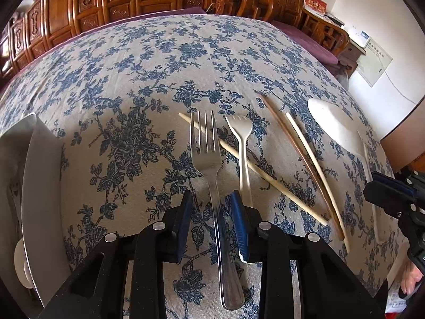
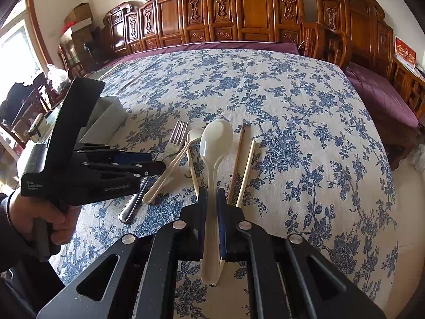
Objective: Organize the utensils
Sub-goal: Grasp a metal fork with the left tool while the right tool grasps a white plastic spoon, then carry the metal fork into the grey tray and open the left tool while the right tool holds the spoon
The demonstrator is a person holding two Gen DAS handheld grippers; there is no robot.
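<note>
A metal fork point(image 1: 209, 175) lies on the floral tablecloth; my left gripper point(image 1: 212, 202) is open with its pads on either side of the handle. It also shows in the right wrist view point(image 2: 175, 138). A cream plastic fork point(image 1: 243, 143) lies just right of it, over a pale chopstick point(image 1: 252, 167). Two more chopsticks point(image 1: 310, 164) lie further right. My right gripper point(image 2: 211, 199) is shut on the handle of a cream plastic spoon point(image 2: 212, 143), also seen in the left wrist view point(image 1: 334, 125).
A white organizer tray point(image 1: 34, 175) stands at the table's left edge, also in the right wrist view point(image 2: 106, 117). Carved wooden chairs point(image 2: 252, 13) and a purple-cushioned bench point(image 2: 377, 93) surround the table. The tablecloth point(image 2: 305, 133) spreads far and right.
</note>
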